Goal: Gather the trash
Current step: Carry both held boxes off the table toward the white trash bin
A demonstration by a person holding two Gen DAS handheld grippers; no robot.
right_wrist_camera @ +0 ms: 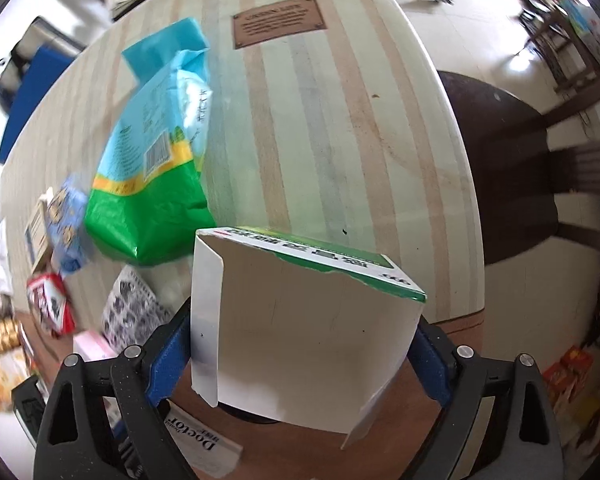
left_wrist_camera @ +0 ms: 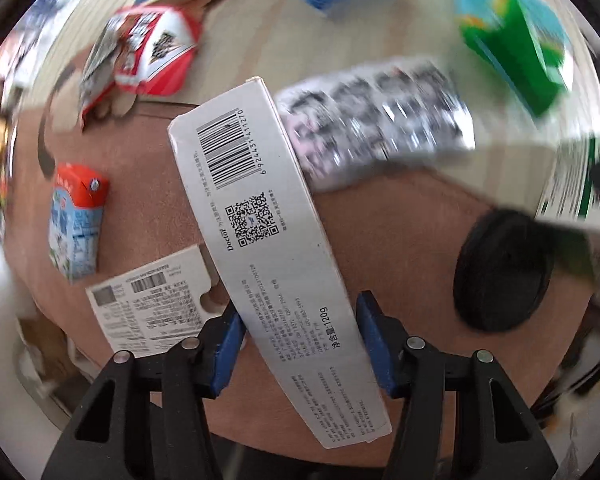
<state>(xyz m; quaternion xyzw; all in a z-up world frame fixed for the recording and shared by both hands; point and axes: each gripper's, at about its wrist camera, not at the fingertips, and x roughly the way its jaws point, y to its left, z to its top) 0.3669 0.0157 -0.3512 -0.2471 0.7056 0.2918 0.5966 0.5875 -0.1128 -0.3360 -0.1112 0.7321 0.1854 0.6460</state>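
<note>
My left gripper [left_wrist_camera: 300, 340] is shut on a long white toothpaste box [left_wrist_camera: 260, 216] with a barcode and QR code, held above a brown cardboard surface [left_wrist_camera: 400, 232]. My right gripper [right_wrist_camera: 300, 348] is shut on an opened white carton with a green printed face [right_wrist_camera: 300, 332]. The toothpaste box's end [right_wrist_camera: 204, 446] shows below it in the right wrist view. Loose trash lies around: a red and white packet [left_wrist_camera: 156, 56], a small red and blue milk carton [left_wrist_camera: 76, 220], a white label card [left_wrist_camera: 148, 304], a black and white wrapper [left_wrist_camera: 376, 128] and a green and blue bag [right_wrist_camera: 156, 152].
A black round lid [left_wrist_camera: 500, 272] lies on the brown surface at the right. The striped wooden table [right_wrist_camera: 332, 128] bears a brown plaque [right_wrist_camera: 278, 22]. A dark chair [right_wrist_camera: 512, 168] stands beyond the table's right edge. Blue wrapper [right_wrist_camera: 66, 224] and boxes lie at left.
</note>
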